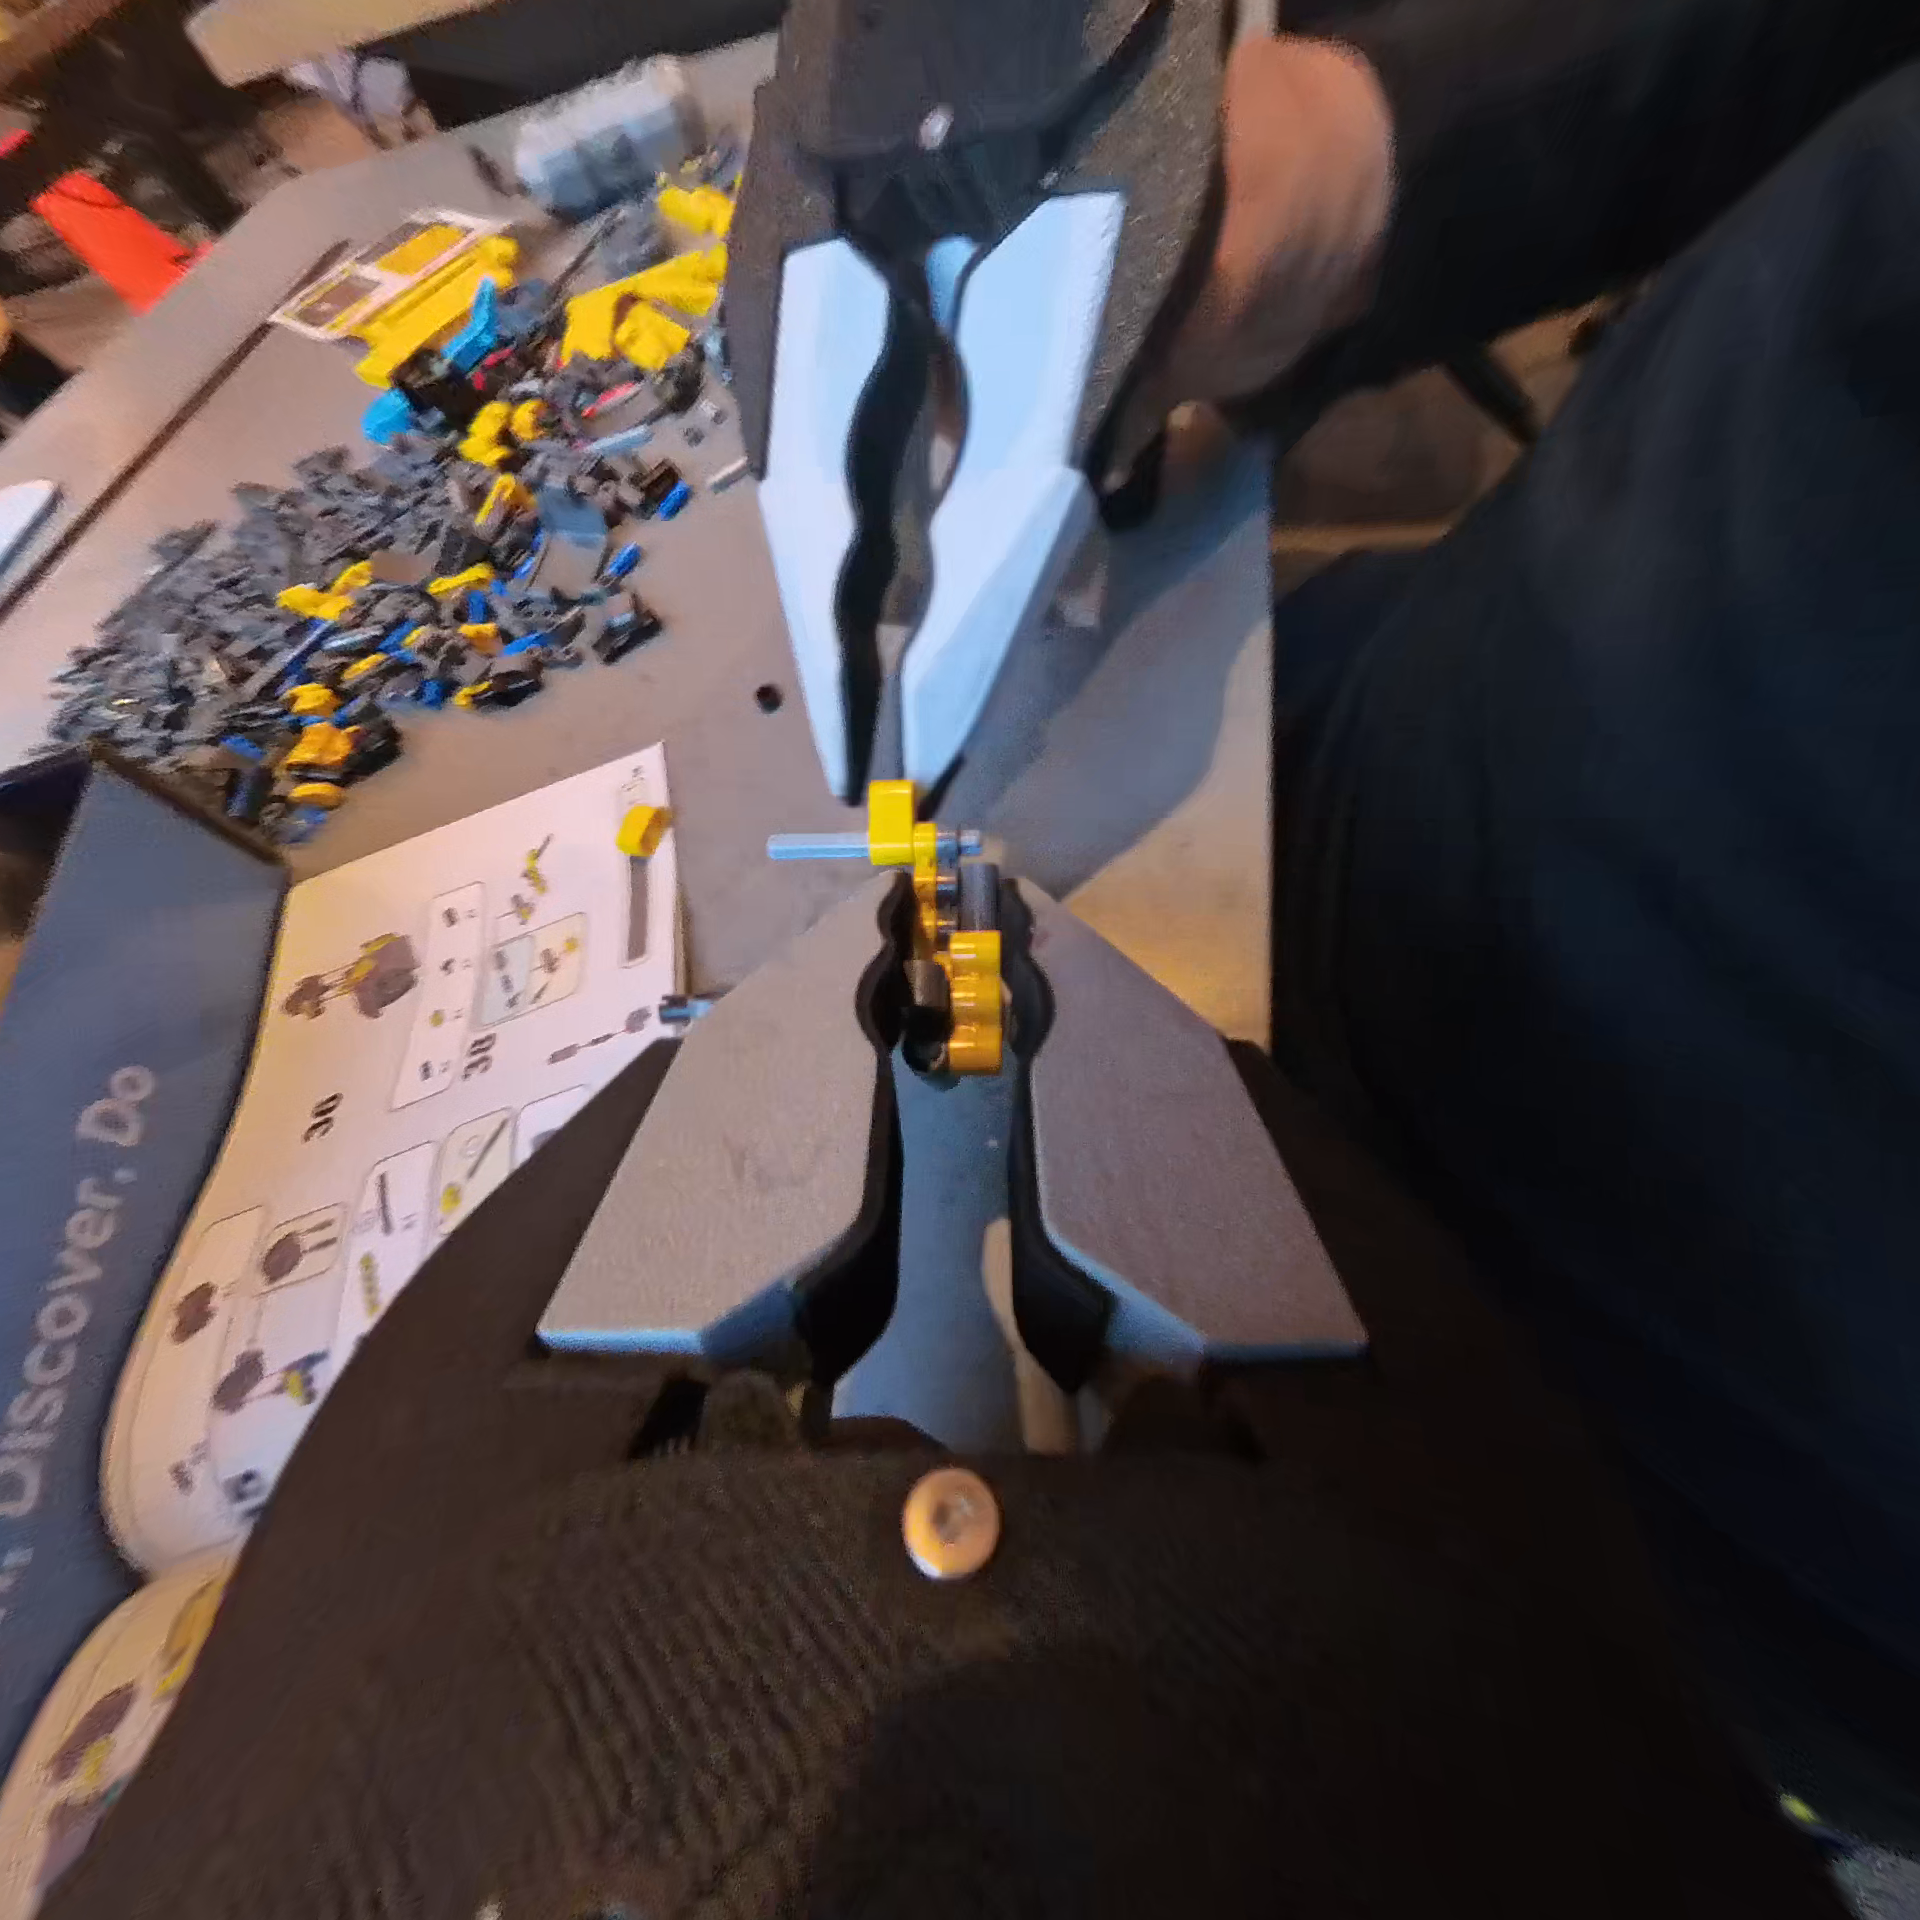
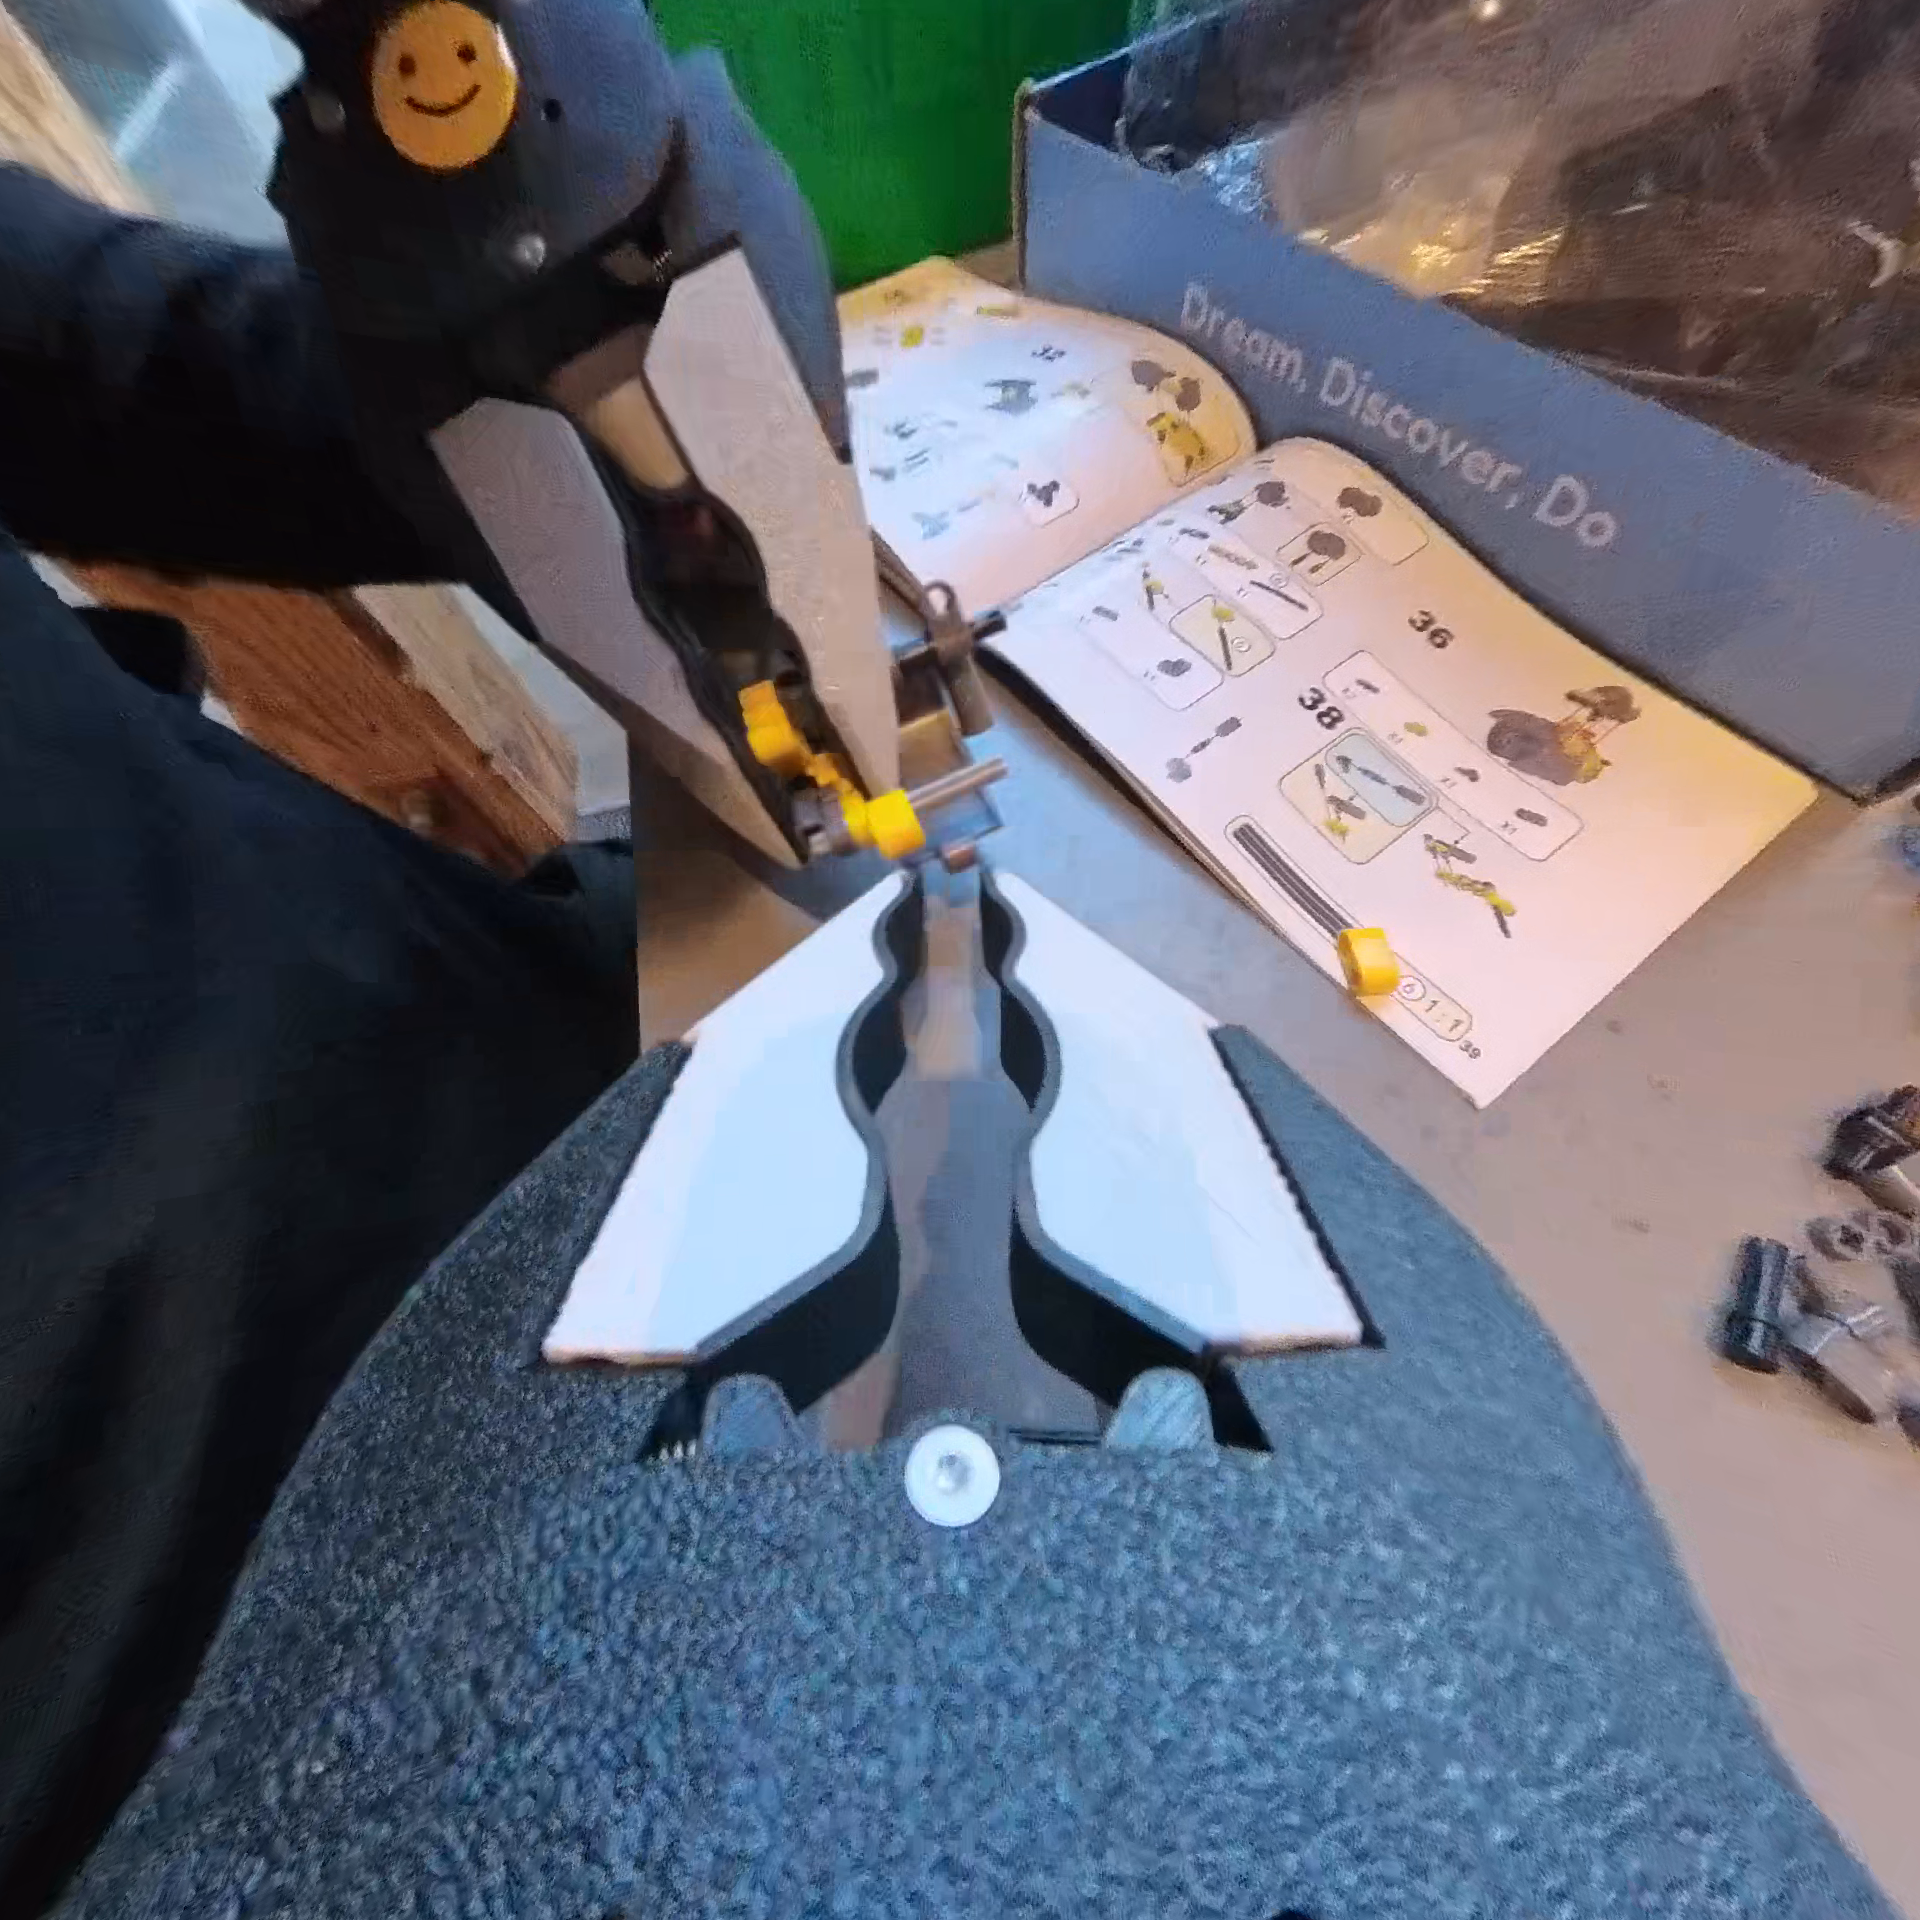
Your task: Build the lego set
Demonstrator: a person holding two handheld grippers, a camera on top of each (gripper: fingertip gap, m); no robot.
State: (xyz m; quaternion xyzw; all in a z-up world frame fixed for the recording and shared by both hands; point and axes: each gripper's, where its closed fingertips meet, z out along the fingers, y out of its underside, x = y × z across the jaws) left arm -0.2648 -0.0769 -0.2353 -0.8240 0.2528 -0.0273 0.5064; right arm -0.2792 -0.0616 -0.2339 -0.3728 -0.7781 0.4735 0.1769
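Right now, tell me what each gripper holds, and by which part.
Left gripper: shut on the yellow-and-grey brick assembly, gripped by its beams. Right gripper: open, holding nothing, tips beside the assembly's yellow connector.

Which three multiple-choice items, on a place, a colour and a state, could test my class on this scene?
1. Where is the loose yellow piece? A on the booklet; B on a chair; C on the floor.
2. What colour is the box? A red; B blue; C white.
3. The left hand-held gripper is: A open, empty; B shut on the assembly; C lying flat.
Answers: 1 A, it rests on the open page; 2 B, its wall is blue; 3 B, it clamps yellow parts.
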